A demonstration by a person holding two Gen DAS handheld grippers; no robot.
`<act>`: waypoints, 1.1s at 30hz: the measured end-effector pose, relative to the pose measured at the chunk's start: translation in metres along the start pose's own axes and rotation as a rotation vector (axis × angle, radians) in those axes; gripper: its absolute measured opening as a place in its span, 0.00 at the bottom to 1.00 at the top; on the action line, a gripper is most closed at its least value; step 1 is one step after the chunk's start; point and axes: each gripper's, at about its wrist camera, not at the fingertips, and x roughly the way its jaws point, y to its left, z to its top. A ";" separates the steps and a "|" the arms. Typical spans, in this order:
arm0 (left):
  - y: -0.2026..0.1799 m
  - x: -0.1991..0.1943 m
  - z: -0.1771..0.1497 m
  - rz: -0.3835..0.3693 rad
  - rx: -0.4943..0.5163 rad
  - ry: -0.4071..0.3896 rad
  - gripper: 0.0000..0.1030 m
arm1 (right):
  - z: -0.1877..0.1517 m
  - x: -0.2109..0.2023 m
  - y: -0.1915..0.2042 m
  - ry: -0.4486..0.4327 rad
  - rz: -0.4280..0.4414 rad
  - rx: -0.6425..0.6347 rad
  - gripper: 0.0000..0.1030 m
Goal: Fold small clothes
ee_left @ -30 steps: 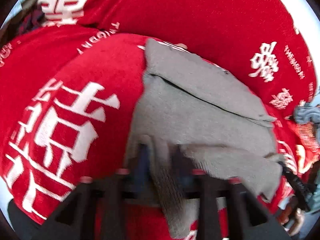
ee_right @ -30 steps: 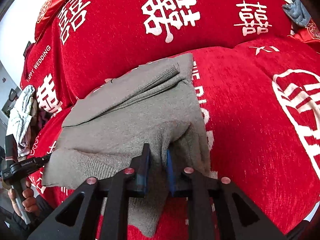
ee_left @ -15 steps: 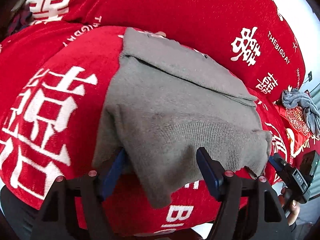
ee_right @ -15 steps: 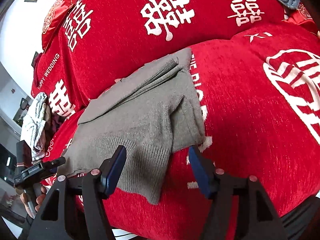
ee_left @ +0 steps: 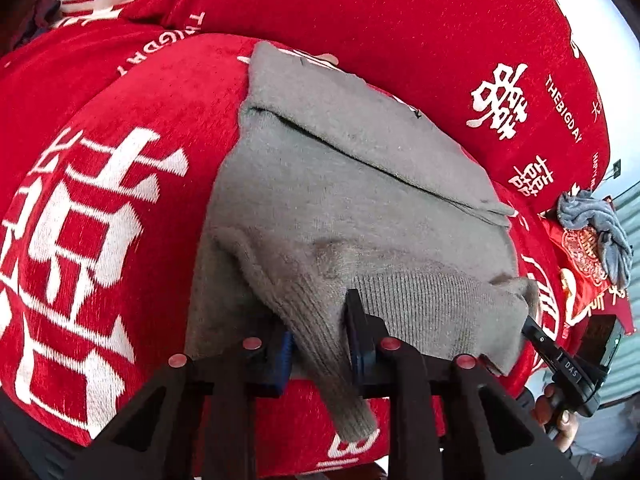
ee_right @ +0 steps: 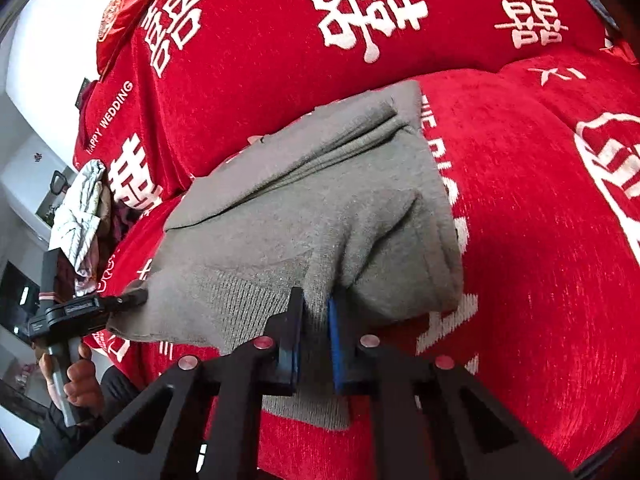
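Note:
A grey knit sweater (ee_left: 340,200) lies partly folded on a red sofa cover; it also shows in the right wrist view (ee_right: 320,216). My left gripper (ee_left: 318,324) is shut on the sweater's ribbed near edge, at its left corner. My right gripper (ee_right: 316,320) is shut on the same ribbed edge at its right corner. Each gripper shows in the other's view: the right one (ee_left: 560,360) at the sweater's far corner, the left one (ee_right: 80,312) likewise. The cloth hangs below both grips.
The red sofa cover (ee_left: 100,200) with white characters spans seat and backrest (ee_right: 360,20). A grey cloth (ee_left: 596,224) lies on a red cushion at the right. A pale bundle of clothes (ee_right: 80,216) sits at the sofa's left end.
A second ago both grippers were shut on the cloth; half a second ago both were open around the edge. Now both have shut on the ribbed edge again.

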 end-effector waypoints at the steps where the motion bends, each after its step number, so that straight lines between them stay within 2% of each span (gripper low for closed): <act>1: 0.000 -0.001 -0.002 0.006 0.004 -0.007 0.24 | -0.001 -0.002 0.002 -0.002 0.001 -0.014 0.12; 3: 0.000 0.002 -0.003 0.020 0.008 -0.005 0.24 | -0.001 -0.001 0.000 0.010 0.013 0.001 0.15; 6: 0.001 0.004 -0.002 0.016 -0.003 -0.011 0.24 | 0.002 0.008 -0.007 0.029 0.019 0.056 0.16; 9: -0.001 0.002 -0.002 0.019 0.005 -0.014 0.24 | 0.000 0.010 -0.003 0.030 0.016 0.034 0.15; 10: -0.001 0.001 -0.002 0.023 0.013 -0.017 0.13 | 0.000 0.009 -0.001 0.028 0.009 0.018 0.12; 11: -0.001 -0.001 -0.002 0.026 0.016 -0.019 0.09 | 0.000 0.006 0.001 0.020 0.015 0.006 0.11; 20: -0.018 -0.046 0.017 0.014 0.026 -0.173 0.10 | 0.034 -0.039 0.000 -0.138 0.114 0.109 0.08; 23: -0.023 -0.050 0.025 0.044 0.031 -0.194 0.10 | 0.046 -0.043 0.013 -0.161 0.092 0.082 0.08; 27: -0.033 -0.054 0.034 0.123 0.064 -0.233 0.10 | 0.058 -0.036 0.026 -0.152 0.032 0.045 0.08; 33: -0.050 -0.052 0.054 0.169 0.102 -0.248 0.10 | 0.074 -0.034 0.028 -0.148 -0.017 0.037 0.08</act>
